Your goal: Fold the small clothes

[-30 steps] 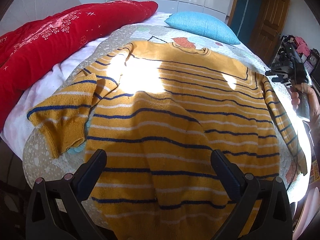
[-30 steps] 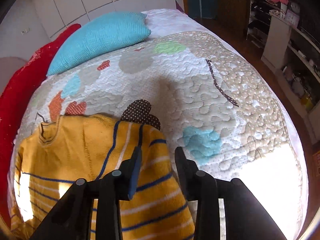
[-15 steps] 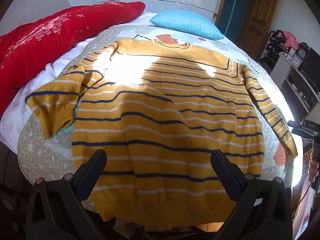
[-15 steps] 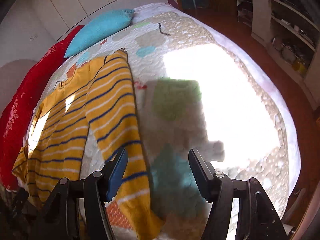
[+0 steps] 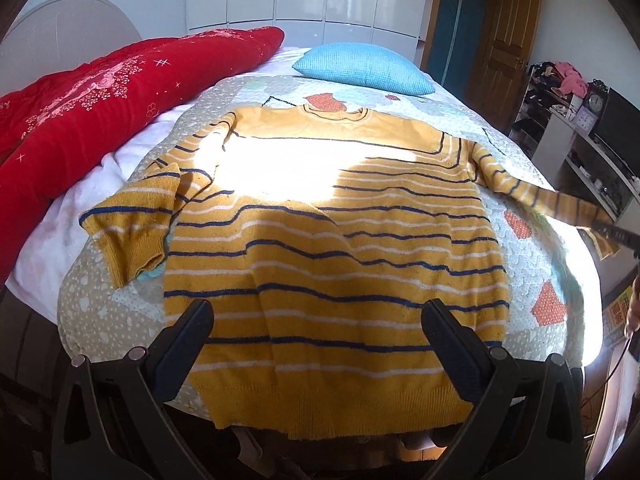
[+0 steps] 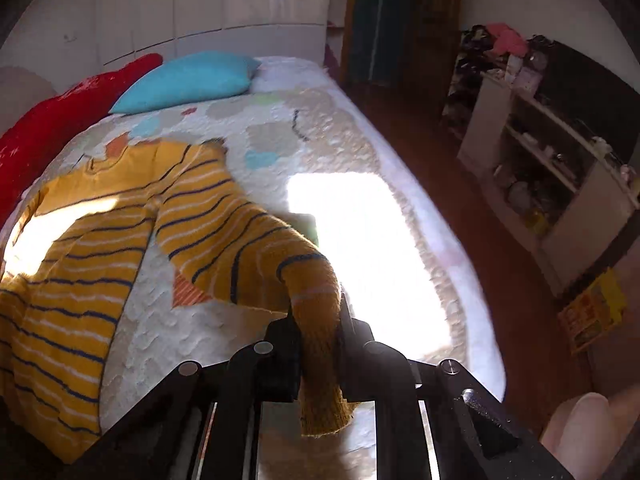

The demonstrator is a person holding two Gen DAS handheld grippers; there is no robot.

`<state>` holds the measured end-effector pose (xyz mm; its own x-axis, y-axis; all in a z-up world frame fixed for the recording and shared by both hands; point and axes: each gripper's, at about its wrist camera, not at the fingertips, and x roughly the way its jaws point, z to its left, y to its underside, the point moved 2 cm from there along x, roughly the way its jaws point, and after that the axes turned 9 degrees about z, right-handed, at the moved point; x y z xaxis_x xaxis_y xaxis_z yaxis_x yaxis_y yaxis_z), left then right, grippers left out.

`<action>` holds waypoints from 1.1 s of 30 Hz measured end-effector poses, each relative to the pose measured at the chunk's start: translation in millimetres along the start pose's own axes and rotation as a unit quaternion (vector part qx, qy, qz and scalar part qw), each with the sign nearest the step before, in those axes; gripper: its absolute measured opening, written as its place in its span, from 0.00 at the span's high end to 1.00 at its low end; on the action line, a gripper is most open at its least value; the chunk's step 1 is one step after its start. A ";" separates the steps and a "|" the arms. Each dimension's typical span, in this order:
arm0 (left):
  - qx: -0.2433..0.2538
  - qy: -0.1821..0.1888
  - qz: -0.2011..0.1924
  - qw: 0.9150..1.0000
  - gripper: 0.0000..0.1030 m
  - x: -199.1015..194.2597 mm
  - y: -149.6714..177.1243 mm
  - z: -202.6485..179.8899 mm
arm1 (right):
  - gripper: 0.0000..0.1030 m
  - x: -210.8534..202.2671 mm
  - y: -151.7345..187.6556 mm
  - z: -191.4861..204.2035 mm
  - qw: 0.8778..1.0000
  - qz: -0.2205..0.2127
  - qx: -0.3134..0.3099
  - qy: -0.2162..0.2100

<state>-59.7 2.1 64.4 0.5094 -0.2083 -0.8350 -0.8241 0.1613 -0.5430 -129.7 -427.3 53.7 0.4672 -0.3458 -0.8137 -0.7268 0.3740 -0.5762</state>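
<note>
A yellow sweater (image 5: pixel 332 240) with navy and white stripes lies flat on the quilted bed (image 5: pixel 532 264), hem hanging over the near edge. Its left sleeve (image 5: pixel 132 224) is folded back on itself. My left gripper (image 5: pixel 316 344) hovers open above the hem, nothing between its fingers. In the right wrist view my right gripper (image 6: pixel 318 320) has its jaws closing on the cuff of the sweater's right sleeve (image 6: pixel 316 296); the pads press the cuff, which is lifted off the quilt. From the left wrist view that sleeve (image 5: pixel 560 204) stretches to the right, where the right gripper's tip (image 5: pixel 618 234) shows.
A red duvet (image 5: pixel 100 104) lies along the bed's left side and a blue pillow (image 5: pixel 364 66) at the head. White shelves (image 6: pixel 552 160) with clutter stand right of the bed across a strip of brown floor. A wooden door (image 5: pixel 504 44) is at the back.
My right gripper travelled from the sweater's shoulder to the sleeve end, opened wide, then closed on the cuff and lifted it. My left gripper drew back toward the hem and stayed open.
</note>
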 end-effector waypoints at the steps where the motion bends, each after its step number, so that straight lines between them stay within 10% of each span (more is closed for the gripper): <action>1: -0.003 0.001 0.000 1.000 0.00 0.5 -0.3 0.5 | 0.78 -4.4 -9.0 -18.9 0.998 -0.018 0.019 0.049; 5: -0.004 0.003 0.007 1.000 0.00 4.6 0.6 0.8 | 0.47 -0.9 -15.3 -83.0 0.985 -0.007 0.088 0.145; 11: -0.001 0.010 0.018 1.000 0.00 11.4 2.7 -5.1 | 0.37 3.8 30.7 -121.5 0.979 -0.002 0.198 -0.038; 16: 0.000 0.014 0.031 0.999 0.00 17.2 6.2 -7.1 | 0.37 60.3 53.3 -112.7 0.930 0.038 0.308 -0.197; 24: -0.016 0.005 0.050 0.999 0.00 27.8 4.3 2.9 | 0.35 129.4 20.3 -117.6 0.889 0.024 0.408 -0.204; 28: -0.021 0.005 0.049 0.999 0.00 27.4 0.1 9.4 | 0.92 144.1 -5.1 -128.3 0.887 0.036 0.424 -0.178; 33: -0.052 0.019 0.035 0.998 0.00 19.5 -10.8 34.6 | 0.93 102.4 -55.0 -97.3 0.925 0.005 0.346 -0.155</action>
<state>-32.3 29.7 50.8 0.4413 -0.2359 -0.8658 -0.8799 0.0757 -0.4691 -90.9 -567.1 9.6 0.6618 -0.1153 -0.7407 -0.2856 0.8748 -0.3913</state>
